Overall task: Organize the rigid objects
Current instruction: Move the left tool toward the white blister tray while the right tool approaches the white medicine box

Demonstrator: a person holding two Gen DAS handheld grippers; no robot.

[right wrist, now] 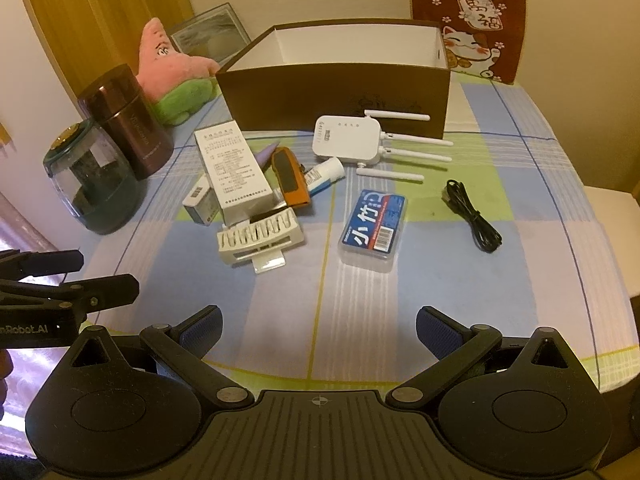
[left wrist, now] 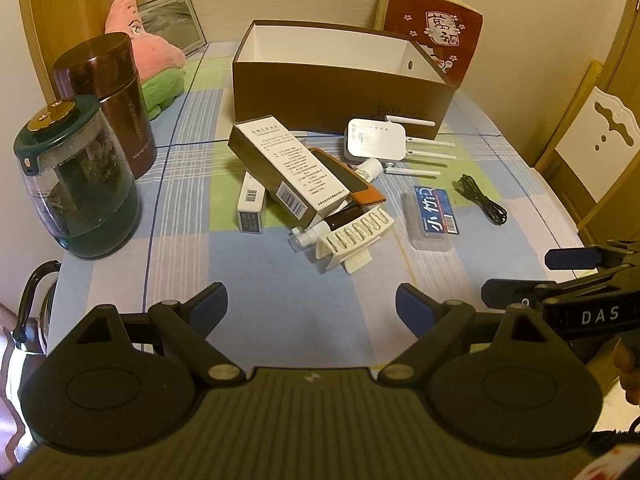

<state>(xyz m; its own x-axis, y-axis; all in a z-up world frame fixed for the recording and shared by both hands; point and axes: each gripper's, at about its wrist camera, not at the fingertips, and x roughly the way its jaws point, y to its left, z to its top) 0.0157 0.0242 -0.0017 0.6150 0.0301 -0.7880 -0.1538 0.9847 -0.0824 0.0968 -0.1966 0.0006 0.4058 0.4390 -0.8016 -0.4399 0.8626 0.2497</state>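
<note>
Checked blue-green tablecloth (right wrist: 360, 300) over table, cream wall behind. Left gripper (left wrist: 310, 308) low centre, jaws apart, holding nothing; right gripper (right wrist: 318, 326) likewise. Beyond: cream slotted plastic clip (right wrist: 260, 236), clear blue-labelled case (right wrist: 374, 226), white four-antenna router (right wrist: 348, 140), coiled black cable (right wrist: 474, 216). Open brown cardboard box (right wrist: 336, 96) upper centre.

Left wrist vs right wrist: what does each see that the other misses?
Only the left wrist view shows a black-handled kettle at the table's near-left edge, a white chair back on the right, and the right gripper side-on.

Only the right wrist view shows a purple cone tip behind the tall white carton, and the left gripper side-on.

Both show the open brown box, router, blue-labelled case, black cable, white rack, and both grippers open, holding nothing.
</note>
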